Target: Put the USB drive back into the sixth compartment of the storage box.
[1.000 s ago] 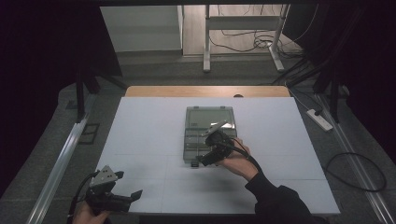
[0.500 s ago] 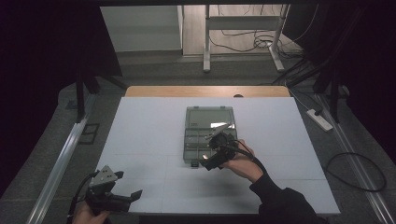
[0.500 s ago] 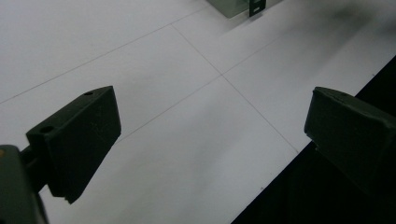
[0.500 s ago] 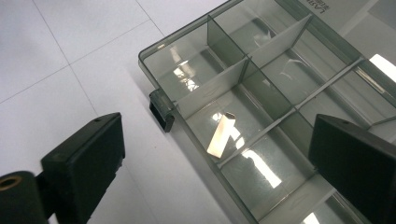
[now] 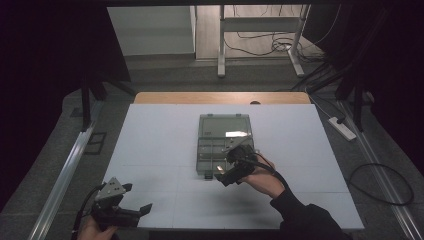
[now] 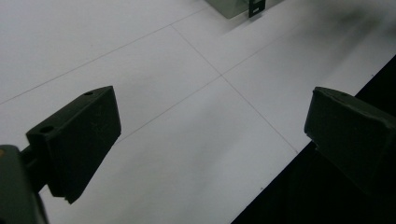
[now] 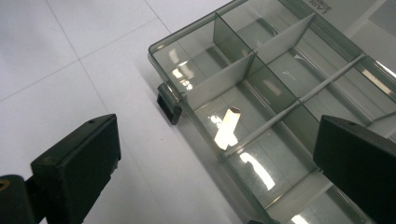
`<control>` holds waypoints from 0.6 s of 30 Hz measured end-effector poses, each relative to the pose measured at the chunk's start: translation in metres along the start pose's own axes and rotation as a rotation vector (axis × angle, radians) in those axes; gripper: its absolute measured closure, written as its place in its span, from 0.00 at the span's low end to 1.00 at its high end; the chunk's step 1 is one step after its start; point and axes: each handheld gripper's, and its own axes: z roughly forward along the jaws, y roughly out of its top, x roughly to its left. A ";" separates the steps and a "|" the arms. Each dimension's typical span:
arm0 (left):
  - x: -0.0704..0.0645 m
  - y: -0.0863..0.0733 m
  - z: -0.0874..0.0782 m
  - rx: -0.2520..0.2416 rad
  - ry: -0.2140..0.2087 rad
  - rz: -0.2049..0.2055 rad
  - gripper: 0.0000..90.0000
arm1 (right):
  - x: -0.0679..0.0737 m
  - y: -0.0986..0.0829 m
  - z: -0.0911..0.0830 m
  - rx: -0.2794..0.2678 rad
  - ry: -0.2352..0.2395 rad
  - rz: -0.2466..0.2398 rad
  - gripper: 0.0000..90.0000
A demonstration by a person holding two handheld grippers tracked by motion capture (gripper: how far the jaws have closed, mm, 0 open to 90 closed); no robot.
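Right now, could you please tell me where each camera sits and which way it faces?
High view: above the near side, looking forward and down on the table; both forearms enter below.
Left gripper view: on the left hand-held gripper, facing bare tabletop.
Right gripper view: on the right hand-held gripper, facing the compartment box.
All share the box.

Clear grey compartment box (image 5: pixel 223 142) open, flat, mid-table

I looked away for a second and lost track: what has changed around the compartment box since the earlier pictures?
Very little. The right gripper has shifted only slightly at the near edge of the clear compartment box, its jaws open and holding nothing. The box lies open in the same place on the white table. The left gripper stays at the near left corner, open and empty.
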 end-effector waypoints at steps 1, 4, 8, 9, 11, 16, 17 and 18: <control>0.000 0.000 0.000 0.000 -0.001 0.000 0.04 | 0.000 0.000 -0.001 -0.003 0.001 0.001 0.01; 0.000 0.000 0.000 0.000 -0.001 -0.001 0.04 | 0.001 -0.002 -0.003 -0.010 0.006 0.004 0.01; 0.000 0.000 0.000 -0.001 -0.001 -0.002 0.04 | 0.001 -0.004 -0.006 -0.011 0.013 0.009 0.01; 0.000 0.000 0.000 -0.001 -0.001 -0.002 0.04 | 0.002 -0.005 -0.006 -0.011 0.014 0.010 0.01; 0.000 0.000 0.000 -0.001 -0.002 -0.003 0.04 | 0.002 -0.006 -0.008 -0.010 0.013 0.011 0.01; 0.000 0.000 0.000 0.000 -0.001 -0.002 0.04 | 0.004 -0.012 -0.014 -0.013 0.023 -0.001 0.00; 0.000 0.000 0.000 -0.001 -0.001 -0.003 0.04 | 0.005 -0.013 -0.016 -0.016 0.023 -0.002 0.00; 0.000 0.000 0.000 0.000 -0.001 -0.003 0.04 | 0.005 -0.014 -0.017 -0.017 0.023 -0.001 0.00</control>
